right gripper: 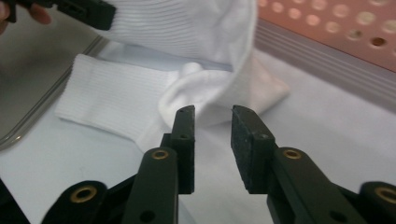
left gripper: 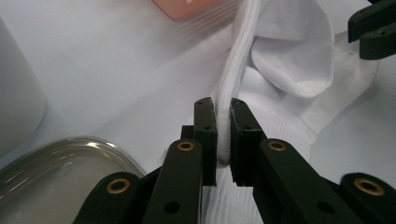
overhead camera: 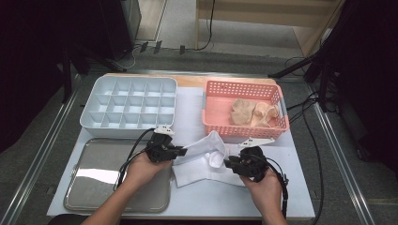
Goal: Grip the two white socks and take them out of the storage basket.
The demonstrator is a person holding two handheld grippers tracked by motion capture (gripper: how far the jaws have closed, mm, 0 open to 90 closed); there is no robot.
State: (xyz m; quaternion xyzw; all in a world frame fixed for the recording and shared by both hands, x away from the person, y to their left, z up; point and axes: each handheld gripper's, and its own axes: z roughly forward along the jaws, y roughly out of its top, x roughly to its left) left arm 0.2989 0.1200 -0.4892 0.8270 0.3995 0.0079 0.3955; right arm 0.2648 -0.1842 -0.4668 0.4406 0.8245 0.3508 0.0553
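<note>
the left gripper is clamped on the ribbed cuff of a white sock; in the left gripper view the two pads press the folded cuff edge from both sides, with cloth visible above and below the pinch. the gripped sock rises from the pinch point and drapes over toward the right, its toe end hanging in a soft fold.

a second white sock lies flat on the pale table cover beneath the lifted one, its ribbed cuff pointing toward the metal tray.

the right gripper sits just beside the folded toe end of the lifted sock. in the right gripper view its pads are spread, with a clear gap between them and no cloth inside the gap; the sock fold lies just beyond the tips, not touching them.

the socks are located at the centre front of the table, between the metal tray on the left and the pink perforated basket behind on the right. the basket contains beige socks or cloth pieces. a white compartment tray stands behind the metal tray, its cells showing no contents. each gripper is held in one hand, left hand and right hand, entering from the near edge.
</note>
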